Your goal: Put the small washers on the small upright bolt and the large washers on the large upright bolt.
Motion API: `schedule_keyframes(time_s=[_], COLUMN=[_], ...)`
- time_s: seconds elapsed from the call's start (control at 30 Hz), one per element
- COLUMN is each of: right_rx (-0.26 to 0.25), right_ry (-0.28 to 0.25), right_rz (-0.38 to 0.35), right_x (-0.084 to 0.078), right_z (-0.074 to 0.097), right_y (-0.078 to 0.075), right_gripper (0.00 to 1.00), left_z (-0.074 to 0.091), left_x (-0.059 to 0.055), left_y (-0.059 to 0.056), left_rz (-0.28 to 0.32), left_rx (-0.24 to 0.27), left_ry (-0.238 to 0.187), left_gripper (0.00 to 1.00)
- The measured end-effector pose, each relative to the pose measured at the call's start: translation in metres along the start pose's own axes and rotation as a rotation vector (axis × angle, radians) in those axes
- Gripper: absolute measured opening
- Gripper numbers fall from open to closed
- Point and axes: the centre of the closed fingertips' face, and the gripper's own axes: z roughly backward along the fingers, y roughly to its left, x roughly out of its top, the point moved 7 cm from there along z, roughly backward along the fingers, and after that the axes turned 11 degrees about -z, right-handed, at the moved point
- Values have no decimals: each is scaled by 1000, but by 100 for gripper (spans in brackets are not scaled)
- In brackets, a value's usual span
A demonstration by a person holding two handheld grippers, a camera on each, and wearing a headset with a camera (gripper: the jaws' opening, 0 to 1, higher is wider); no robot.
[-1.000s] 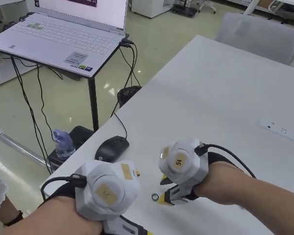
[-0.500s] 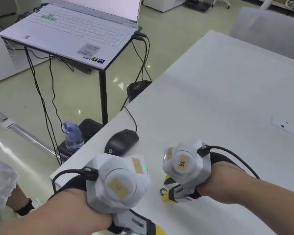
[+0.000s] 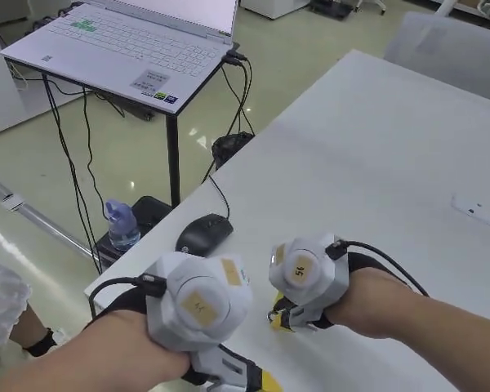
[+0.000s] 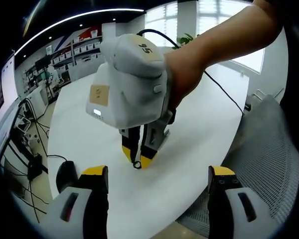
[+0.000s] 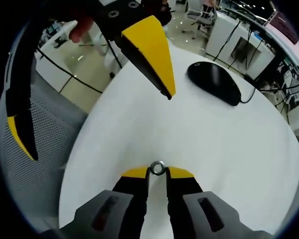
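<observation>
As things stand at the near left corner of the table (image 3: 376,147), the right gripper (image 5: 158,172) has its jaws closed on a washer (image 5: 158,163), pinched by the rim at the very tips; the ring juts out past them, hole plain to see; small or large, cannot tell, with nothing of its kind beside it. Tips sit low at the table top; whether the washer is clear of the surface or touching it, cannot tell. Left gripper (image 4: 158,172) is just left of the right one and nearer the edge; jaws wide apart, nothing between them; it points across at the right gripper's tips. Mouse (image 3: 204,235) near, further along the left edge; laptop (image 3: 122,41) well apart, far left, off the table.

Step in hand, as I judge it: pick-up of one washer; grip made, carry not yet begun. Next move calls for a lift straight up, then a carry to the bolt that matches the washer's size; the ring must lie flat, hole centred over the bolt tip, before the jaws part. Tip grip looks thin; a knock or a tilt could spin the ring out; slow travel advised. Left gripper is free to fetch another washer.
</observation>
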Motion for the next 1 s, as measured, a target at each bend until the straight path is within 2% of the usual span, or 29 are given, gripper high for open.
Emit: schedule_keyframes(time_s=[0.37,0.73,0.87,1.0], right_rx=[-17,-19,-18,-24], right_ry=[17,7,0,-16], right_rz=[-36,-73,-96,-126], right_x=[1,2,-1,-7], right_z=[-1,0,3,14], right_y=[1,0,-1,-1], right_gripper=[13,13,13,13], left_z=[1,4,4,5], left_x=[-2,-2,-3,-1], left_y=[-1,0,0,0], left_rz=[5,12,15,12], left_rx=[-1,4,6,4], left_ry=[3,3,2,2], left_gripper=[80,79,79,79])
